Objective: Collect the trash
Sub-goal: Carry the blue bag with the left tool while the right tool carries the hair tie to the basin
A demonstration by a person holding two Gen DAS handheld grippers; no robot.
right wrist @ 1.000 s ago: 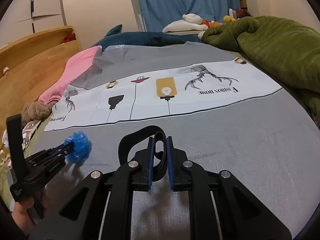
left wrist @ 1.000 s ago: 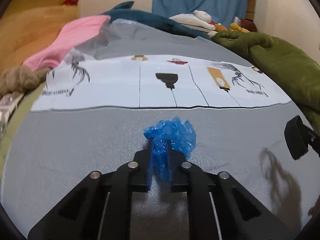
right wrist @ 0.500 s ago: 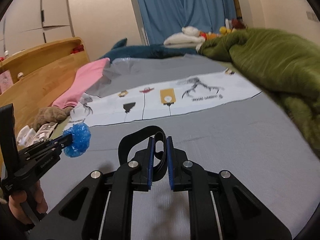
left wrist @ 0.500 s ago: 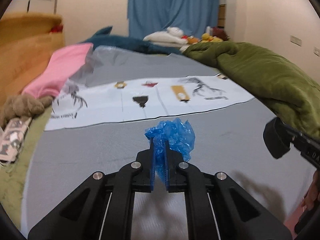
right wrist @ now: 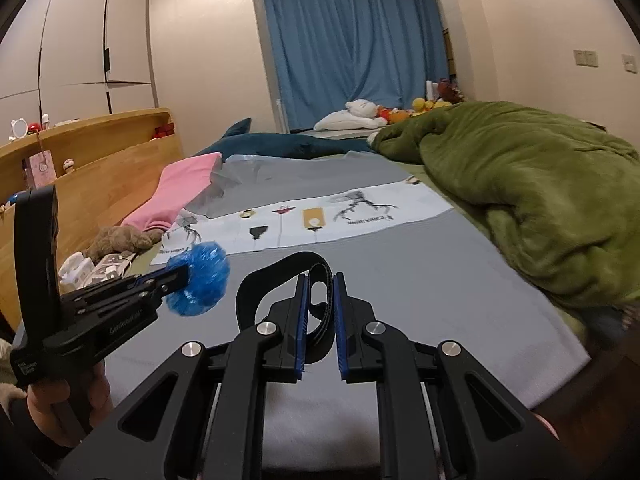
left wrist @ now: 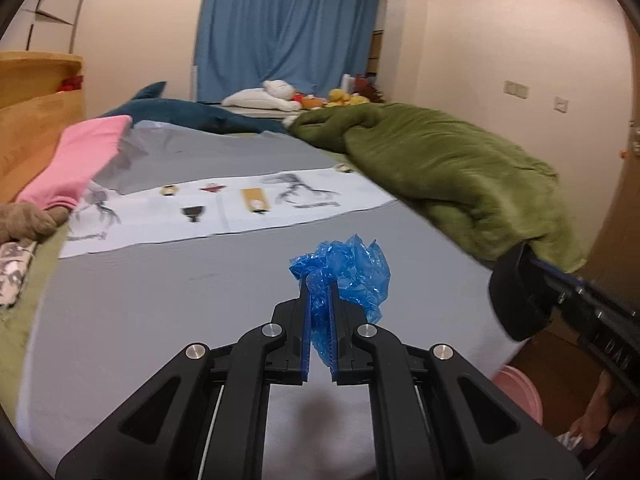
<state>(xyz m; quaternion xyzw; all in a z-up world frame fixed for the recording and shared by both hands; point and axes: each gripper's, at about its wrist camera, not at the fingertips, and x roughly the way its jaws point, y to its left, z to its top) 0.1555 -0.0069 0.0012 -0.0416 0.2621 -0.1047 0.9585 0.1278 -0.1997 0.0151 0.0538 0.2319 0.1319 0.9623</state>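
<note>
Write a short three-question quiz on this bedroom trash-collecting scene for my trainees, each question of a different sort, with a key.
1. True or false: the left hand-held gripper is shut on a crumpled blue plastic bag.
2. What does the right hand-held gripper grip? A) black strap B) pink cloth C) plush shark
3. Fill in: the heaped blanket on the bed is ____ in colour.

Key: 1 true; 2 A; 3 green.

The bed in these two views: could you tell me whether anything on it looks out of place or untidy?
Yes. The green blanket is bunched in a heap along one side, and a pink cloth lies crumpled by the wooden headboard beside a brown plush toy. Nothing looks spilled or damaged.
</note>
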